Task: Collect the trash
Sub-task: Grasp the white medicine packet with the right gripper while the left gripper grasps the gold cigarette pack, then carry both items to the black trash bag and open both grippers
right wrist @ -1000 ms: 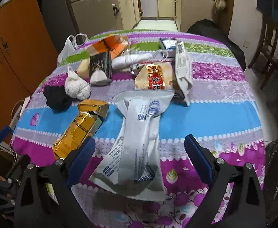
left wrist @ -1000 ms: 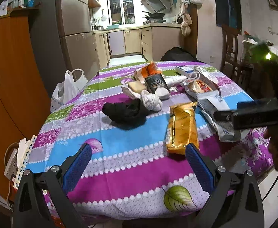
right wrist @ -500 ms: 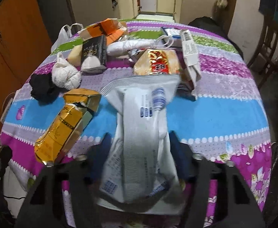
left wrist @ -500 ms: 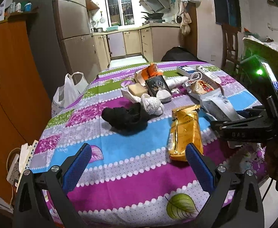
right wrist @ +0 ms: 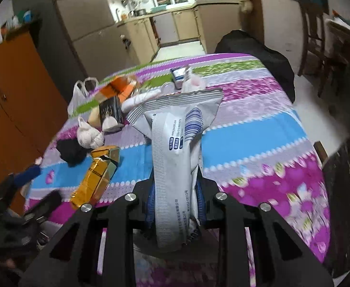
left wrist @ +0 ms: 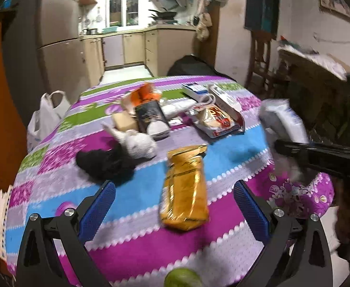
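**Grey-white pouch clamped in rt gripper, gold bag waits**

Grey-white plastic pouch (right wrist: 175,157) sits dead centre of the rt wrist view, pinched at its lower end by the right gripper (right wrist: 175,205), whose jaws have just been closing and now squeeze the film tight between the blue pads. The pouch stands up from the jaws w/ its sealed, fanned top toward the upper middle of frame, clear of the tablecloth (right wrist: 258,138). Judging by the creases it's thin, soft and light, prob. near empty (it flops, so it'll swing if moved fast). Grip near one end is fine for carrying; film looks slick, so a firm pinch matters.

Left gripper (left wrist: 175,205) is spread wide, nothing between its pads, low centre of the left view. Just ahead, between its fingers, lies the gold bag (left wrist: 184,186) flat on the cloth: crinkly foil, looks light, best taken across its narrow width at the near end. Upper middle of that view: more wrappers, a white wad (left wrist: 139,143), a black cloth (left wrist: 103,165). A white carrier bag (left wrist: 45,117) hangs at left edge, a likely drop spot, tho I can't be sure.
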A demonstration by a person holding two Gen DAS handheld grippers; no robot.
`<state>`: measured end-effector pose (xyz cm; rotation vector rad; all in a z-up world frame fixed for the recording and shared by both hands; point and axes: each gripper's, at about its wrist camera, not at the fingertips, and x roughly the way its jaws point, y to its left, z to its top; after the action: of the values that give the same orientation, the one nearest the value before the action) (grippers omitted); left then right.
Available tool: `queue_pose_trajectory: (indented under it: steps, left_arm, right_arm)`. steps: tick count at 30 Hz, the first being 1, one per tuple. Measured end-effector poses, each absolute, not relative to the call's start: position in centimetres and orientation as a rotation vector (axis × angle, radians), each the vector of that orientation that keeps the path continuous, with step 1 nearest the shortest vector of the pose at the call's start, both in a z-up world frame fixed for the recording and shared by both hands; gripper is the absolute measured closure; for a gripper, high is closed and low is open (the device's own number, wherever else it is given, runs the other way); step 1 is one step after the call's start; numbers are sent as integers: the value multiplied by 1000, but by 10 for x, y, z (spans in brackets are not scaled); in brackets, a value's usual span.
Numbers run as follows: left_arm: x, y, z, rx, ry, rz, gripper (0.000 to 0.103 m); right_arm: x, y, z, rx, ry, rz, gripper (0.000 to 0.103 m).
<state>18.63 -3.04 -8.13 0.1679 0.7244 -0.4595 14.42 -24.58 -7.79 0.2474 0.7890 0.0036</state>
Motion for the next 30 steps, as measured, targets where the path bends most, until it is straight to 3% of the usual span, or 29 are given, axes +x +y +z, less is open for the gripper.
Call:
queue_pose_trajectory:
  steps: [11,17,19,20,30]
  left_arm:
    - [224,-68,-121,215,816,-453,6]
    - [235,-69,-136,205,867,-433,31]
    - [235,-68,-135,210,860,-423,49]
    - [234,-68,-134,209,858,-419,53]
    - [200,-68,-98,237,744,-357,54]
  right_arm:
    - [112,-245,-65,283,771,37,77]
    - [111,-239,-65,281,769,55,77]
    - [111,-238,-65,285,770,58,77]
    - [112,-237,-66,288,773,59,77]
    - [108,-229,-63,286,765,76,77]
